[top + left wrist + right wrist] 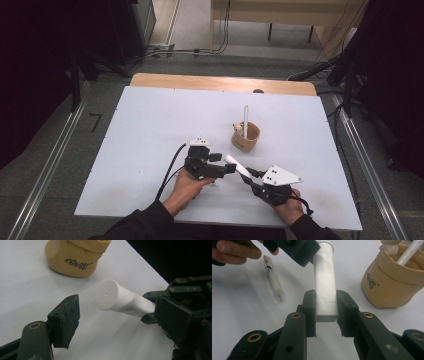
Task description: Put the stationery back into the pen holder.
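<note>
A white tube [325, 285] is clamped at its flat end in the right gripper [325, 315], lifted above the table [150, 130]. Its cap end sits between the spread jaws of the left gripper [117, 317], untouched, near a tan pouch [75, 257]

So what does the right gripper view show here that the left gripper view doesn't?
The right gripper view alone shows a clear pen lying on the white table, fingers of the person's left hand, the white pen standing in the pouch, and the right gripper shut on the tube's flat crimped end. The left gripper view alone shows the tube's round cap face and the open left gripper. Both share the white tube and the tan pouch.
</note>
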### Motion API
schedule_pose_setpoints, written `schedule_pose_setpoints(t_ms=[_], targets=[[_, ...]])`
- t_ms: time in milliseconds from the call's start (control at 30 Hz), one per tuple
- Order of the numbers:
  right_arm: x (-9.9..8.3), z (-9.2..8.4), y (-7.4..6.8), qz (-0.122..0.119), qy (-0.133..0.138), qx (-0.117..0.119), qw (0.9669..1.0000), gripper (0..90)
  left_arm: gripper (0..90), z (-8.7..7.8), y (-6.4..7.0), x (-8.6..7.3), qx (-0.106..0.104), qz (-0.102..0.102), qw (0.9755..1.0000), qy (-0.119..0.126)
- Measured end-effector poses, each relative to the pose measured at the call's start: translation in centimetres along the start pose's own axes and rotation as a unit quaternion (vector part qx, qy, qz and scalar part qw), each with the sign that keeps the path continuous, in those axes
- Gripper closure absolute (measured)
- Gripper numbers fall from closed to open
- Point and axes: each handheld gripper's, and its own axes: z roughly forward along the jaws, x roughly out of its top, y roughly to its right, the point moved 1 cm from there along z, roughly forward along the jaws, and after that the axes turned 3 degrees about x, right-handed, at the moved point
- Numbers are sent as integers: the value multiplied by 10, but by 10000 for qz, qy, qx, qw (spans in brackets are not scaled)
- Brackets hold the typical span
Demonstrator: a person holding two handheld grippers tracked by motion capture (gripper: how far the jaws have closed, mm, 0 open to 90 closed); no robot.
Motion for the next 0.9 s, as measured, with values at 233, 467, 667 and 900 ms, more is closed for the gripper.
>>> schedule_pose_setpoints(t_ms=[233, 467, 667, 900], targets=[[2, 2, -3, -51, 61, 26, 10000, 693, 264, 3, -1, 1, -87, -146, 9999, 31], [2, 1, -3, -53, 131, -11, 9999, 693, 344, 5, -1, 2, -285, -330, 9990, 42], [2, 0, -2, -78, 156, -17, 9998, 692, 406, 6, -3, 2, -419, -447, 9981, 32], [2, 0, -2, -68, 154, -26, 9999, 692, 454, 6, -6, 3, -487, -620, 9969, 19]])
